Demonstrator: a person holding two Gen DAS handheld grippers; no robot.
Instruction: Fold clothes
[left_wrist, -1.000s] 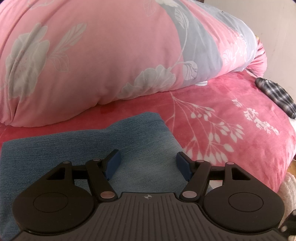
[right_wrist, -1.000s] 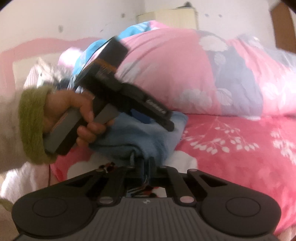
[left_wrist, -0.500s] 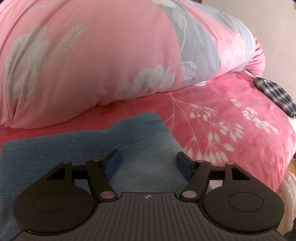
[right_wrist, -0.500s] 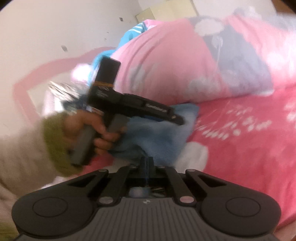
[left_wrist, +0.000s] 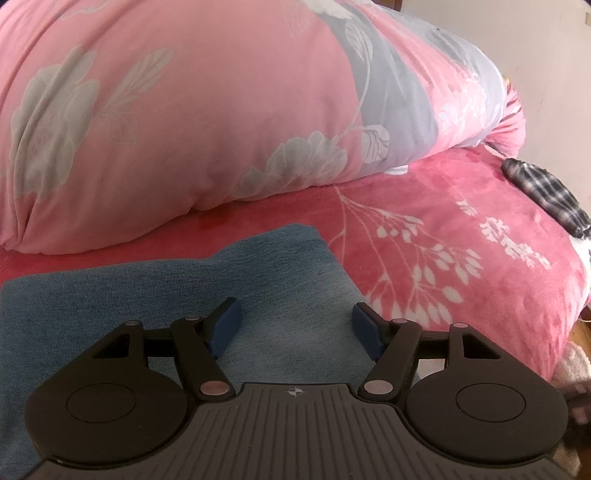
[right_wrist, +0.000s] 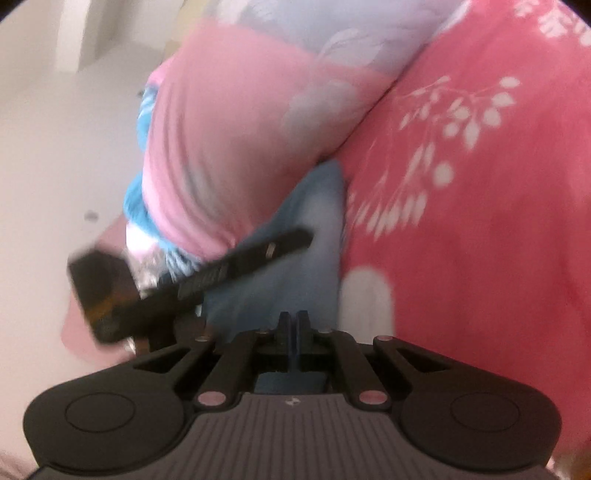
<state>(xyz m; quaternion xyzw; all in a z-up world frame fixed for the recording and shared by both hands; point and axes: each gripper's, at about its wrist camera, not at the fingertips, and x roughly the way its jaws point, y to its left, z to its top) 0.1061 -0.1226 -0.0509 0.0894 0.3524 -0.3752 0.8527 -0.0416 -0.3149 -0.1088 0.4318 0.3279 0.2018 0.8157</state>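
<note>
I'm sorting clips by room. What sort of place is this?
Most likely a bedroom: a pink floral blanket covers a bed, a bulky rolled quilt lies on it, and blue denim clothing is spread there for folding.

And here's the bed (left_wrist: 461, 236), dressed in a deep pink fleece blanket printed with white leafy sprigs. Lying flat on it at the near edge is the blue denim garment (left_wrist: 184, 291), folded, one corner reaching up toward the back. Right behind that, a big rolled quilt (left_wrist: 207, 110) in pale pink with grey flowers and a grey band rests along the bed, its lower edge just beyond the denim. Over at the far right edge, well apart from the denim, sits a small dark plaid cloth (left_wrist: 546, 195). From the right wrist view, blurred and tilted, the same pink blanket (right_wrist: 480, 221), quilt (right_wrist: 236, 147) and denim (right_wrist: 306, 236) show, denim tucked against the quilt.
</note>
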